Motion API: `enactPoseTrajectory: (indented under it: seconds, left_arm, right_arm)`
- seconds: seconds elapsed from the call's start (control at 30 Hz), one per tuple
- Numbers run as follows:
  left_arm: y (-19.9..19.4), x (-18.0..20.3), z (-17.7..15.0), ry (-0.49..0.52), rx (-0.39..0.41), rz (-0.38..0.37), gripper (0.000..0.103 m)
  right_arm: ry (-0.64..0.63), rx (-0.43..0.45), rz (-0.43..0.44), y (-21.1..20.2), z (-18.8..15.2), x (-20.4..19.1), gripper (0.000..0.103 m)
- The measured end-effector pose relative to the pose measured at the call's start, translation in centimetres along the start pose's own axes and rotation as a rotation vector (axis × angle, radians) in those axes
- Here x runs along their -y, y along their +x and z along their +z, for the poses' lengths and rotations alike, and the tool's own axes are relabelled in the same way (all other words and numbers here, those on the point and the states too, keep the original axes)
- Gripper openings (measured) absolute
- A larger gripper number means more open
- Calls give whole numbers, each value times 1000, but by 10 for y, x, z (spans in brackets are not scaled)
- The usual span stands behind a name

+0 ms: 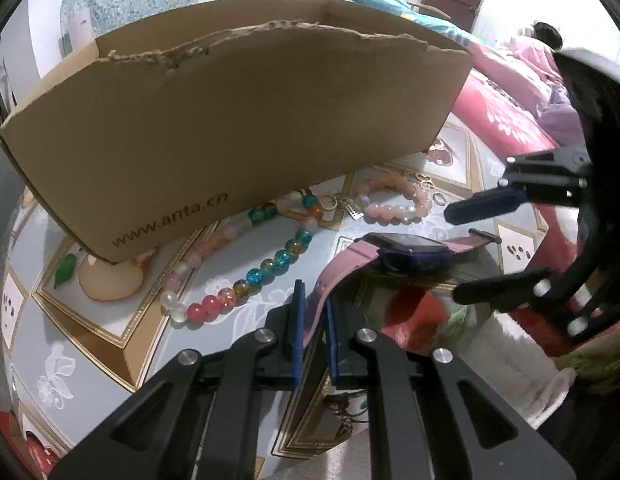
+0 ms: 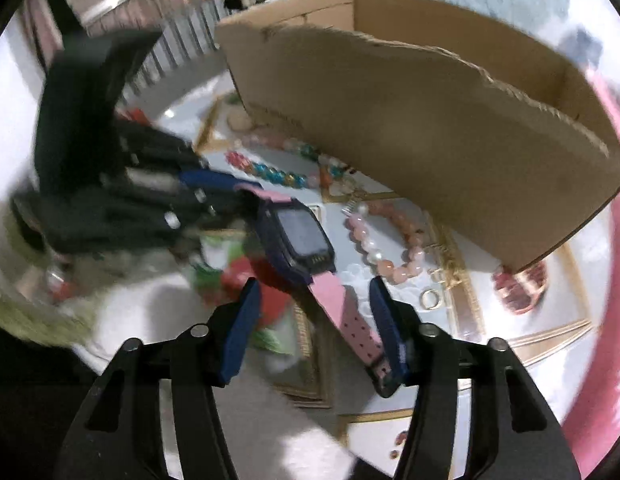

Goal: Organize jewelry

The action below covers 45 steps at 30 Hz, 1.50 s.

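A watch [image 1: 414,256] with a dark case and pink strap hangs just above the table's right edge. My left gripper [image 1: 313,300] is shut on one end of its strap. My right gripper [image 2: 314,282] stands open around the other strap end; the strap lies against one blue finger only. In the right wrist view the watch [image 2: 302,236] stretches from the left gripper [image 2: 240,189] toward me. On the table lie a multicoloured bead string [image 1: 270,268], a peach bead bracelet [image 1: 394,200] and a gold ring [image 1: 440,199]. The right gripper [image 1: 454,254] enters the left wrist view from the right.
A torn cardboard box [image 1: 238,120] stands open at the top, just behind the jewelry. The table wears a patterned blue and gold cloth [image 1: 90,320]. Pink bedding [image 1: 510,116] with a person lying on it is at the far right.
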State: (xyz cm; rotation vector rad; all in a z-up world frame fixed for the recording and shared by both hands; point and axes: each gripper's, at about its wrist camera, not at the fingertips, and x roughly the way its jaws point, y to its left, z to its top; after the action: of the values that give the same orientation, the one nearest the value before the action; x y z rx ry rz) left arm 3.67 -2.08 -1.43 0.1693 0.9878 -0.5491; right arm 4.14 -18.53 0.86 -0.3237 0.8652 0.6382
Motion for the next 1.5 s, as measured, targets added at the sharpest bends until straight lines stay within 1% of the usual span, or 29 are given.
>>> enactPoseTrajectory:
  seconds: [0.03,0.07,0.1,0.13,0.23,0.27,0.37,0.5,0.6,0.67,0.7,0.77,0.8,0.83,0.87,0.93,0.97,1.0,1.03,1.07,1.13,1.2,1.23,1.27,1.3,1.37,1.43,1.5]
  left_arm:
    - [0,2,0,-1,0,1,8]
    - [0,3,1,-2,1,2,8]
    - [-2,2,0,-5,2,3,7]
    - [-2,1,-1,-8,7,8,6]
    - [-4,3,0,-10,20,22,5]
    - [-7,3,1,-11,25,25,4]
    - [-24,7,3,-1,60,32,3]
    - [-64,15,14,34,134,57,3]
    - [-96,16,35,48,194,69,3]
    - [-112,11,52,50,226,66,3]
    - [-121,4,67,40,240,56,3]
    - [-126,-12,94,11,231,38,3]
    - [-125,-18,104,2,223,39,3]
    - [-119,-32,123,-17,194,44,3]
    - [-111,-40,135,-32,168,48,3]
    - [-88,-61,159,-63,89,59,3]
    - [-71,-71,171,-82,35,67,3]
    - [-53,-80,182,-93,-24,77,3]
    - [-39,-86,189,-94,-64,87,3]
    - [-24,-91,196,-94,-101,107,3]
    - [5,-102,206,-99,-184,111,3]
    - [22,-111,212,-109,-217,129,3]
    - [34,-116,215,-108,-248,131,4]
    - [41,-120,218,-113,-266,134,5]
    - [47,-124,220,-119,-280,141,7]
    - [54,-129,224,-120,-289,162,15]
    - [56,-131,227,-107,-270,193,34]
    - [54,-132,230,-97,-226,213,42]
  right_arm:
    - [-21,0,-31,2,-1,-3,39]
    - [-48,2,-84,6,-3,-6,31]
    - [-64,5,-110,8,-5,-6,25]
    - [-69,7,-123,9,-7,-6,13]
    - [-57,42,-140,3,-7,-2,4]
    - [-57,56,-147,-1,-7,-3,2]
    - [-67,106,-168,-23,-5,-3,2]
    - [-53,180,-173,-61,9,-7,2]
    - [-41,251,-165,-92,31,-1,2]
    - [-13,279,-125,-109,54,15,2]
    - [3,281,-105,-110,64,21,2]
    - [63,254,-21,-112,95,48,2]
    - [82,236,1,-108,107,56,2]
    - [102,203,24,-101,123,70,2]
    - [125,162,48,-91,139,84,2]
    - [171,67,84,-65,163,106,2]
    - [181,37,86,-51,175,102,2]
    - [200,-14,93,-36,185,113,2]
    - [218,-67,102,-19,194,123,2]
    - [234,-97,105,-7,199,128,2]
    - [267,-176,111,23,205,143,2]
    - [281,-220,105,38,208,148,2]
    - [292,-238,99,47,211,154,2]
    - [302,-250,82,56,213,153,5]
    - [304,-259,67,63,218,160,8]
    - [318,-259,26,73,223,172,13]
    - [330,-253,10,75,225,176,19]
    - [324,-230,-11,74,227,178,21]
